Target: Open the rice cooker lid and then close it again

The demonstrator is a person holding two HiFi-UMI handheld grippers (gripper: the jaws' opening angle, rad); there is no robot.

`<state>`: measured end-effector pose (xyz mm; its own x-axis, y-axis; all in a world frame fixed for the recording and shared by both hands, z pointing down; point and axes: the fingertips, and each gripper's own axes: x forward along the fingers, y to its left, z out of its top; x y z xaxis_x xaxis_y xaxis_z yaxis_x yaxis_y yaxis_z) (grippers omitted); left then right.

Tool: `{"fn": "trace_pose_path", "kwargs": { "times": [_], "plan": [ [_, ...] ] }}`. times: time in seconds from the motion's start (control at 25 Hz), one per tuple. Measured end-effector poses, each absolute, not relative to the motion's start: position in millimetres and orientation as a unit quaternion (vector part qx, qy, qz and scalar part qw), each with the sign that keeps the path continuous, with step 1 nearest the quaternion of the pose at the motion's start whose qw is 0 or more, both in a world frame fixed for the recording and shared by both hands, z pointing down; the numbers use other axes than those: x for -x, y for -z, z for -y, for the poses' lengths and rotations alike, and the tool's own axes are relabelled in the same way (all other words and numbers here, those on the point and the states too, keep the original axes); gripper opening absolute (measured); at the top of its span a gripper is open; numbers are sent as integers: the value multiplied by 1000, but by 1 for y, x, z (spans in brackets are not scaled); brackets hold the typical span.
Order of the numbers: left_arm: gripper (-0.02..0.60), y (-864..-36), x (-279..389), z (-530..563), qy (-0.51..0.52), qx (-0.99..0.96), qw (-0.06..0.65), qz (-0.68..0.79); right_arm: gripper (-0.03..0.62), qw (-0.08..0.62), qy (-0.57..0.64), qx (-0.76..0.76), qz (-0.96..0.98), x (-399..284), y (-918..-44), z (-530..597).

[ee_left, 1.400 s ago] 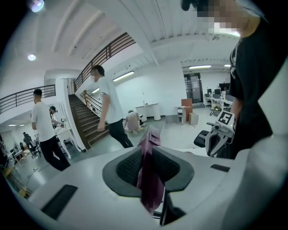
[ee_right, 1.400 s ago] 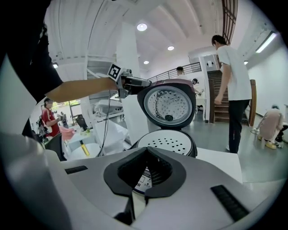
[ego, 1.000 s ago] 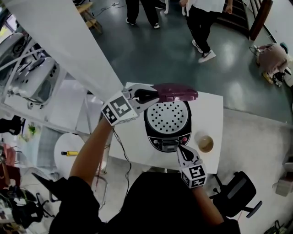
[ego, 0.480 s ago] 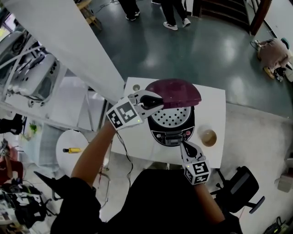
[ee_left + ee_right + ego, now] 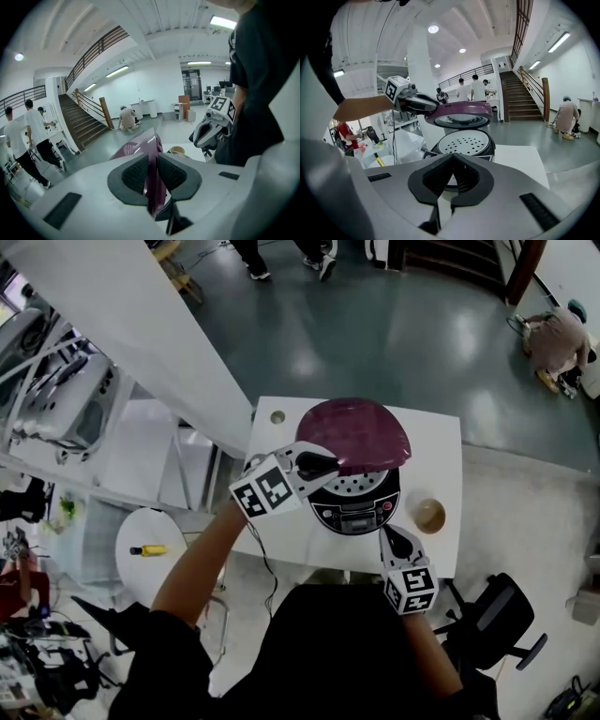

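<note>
A rice cooker (image 5: 359, 504) stands on the white table (image 5: 441, 465). Its maroon lid (image 5: 354, 434) hangs tilted over the body, half lowered, with part of the perforated inner plate (image 5: 361, 486) showing beneath it. My left gripper (image 5: 323, 465) is shut on the lid's left front edge; in the left gripper view the lid's rim (image 5: 152, 159) is pinched between the pads. My right gripper (image 5: 389, 538) is shut and empty, just in front of the cooker's control panel. From the right gripper view, the lid (image 5: 461, 112) hovers above the plate (image 5: 466, 142), with the right gripper (image 5: 453, 180) in front.
A small tan bowl (image 5: 429, 516) sits on the table right of the cooker. A round hole (image 5: 277, 416) marks the table's far left corner. A low round white stool (image 5: 148, 545) with a yellow tool stands left. A person crouches at the far right (image 5: 555, 338).
My left gripper has swung the lid down and forward over the cooker, covering most of the perforated plate. The right gripper has stayed in place.
</note>
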<state>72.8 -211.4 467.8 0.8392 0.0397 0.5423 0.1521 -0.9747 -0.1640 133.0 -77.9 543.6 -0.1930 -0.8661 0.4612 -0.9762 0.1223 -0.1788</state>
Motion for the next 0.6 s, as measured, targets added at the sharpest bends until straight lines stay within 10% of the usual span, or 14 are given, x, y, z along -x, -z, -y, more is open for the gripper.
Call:
{"fn": "trace_pose_path", "kwargs": {
  "times": [0.6],
  "plan": [
    [52, -509, -72, 183, 301, 946, 99, 62, 0, 136, -222, -622, 739, -131, -545, 74]
  ]
}}
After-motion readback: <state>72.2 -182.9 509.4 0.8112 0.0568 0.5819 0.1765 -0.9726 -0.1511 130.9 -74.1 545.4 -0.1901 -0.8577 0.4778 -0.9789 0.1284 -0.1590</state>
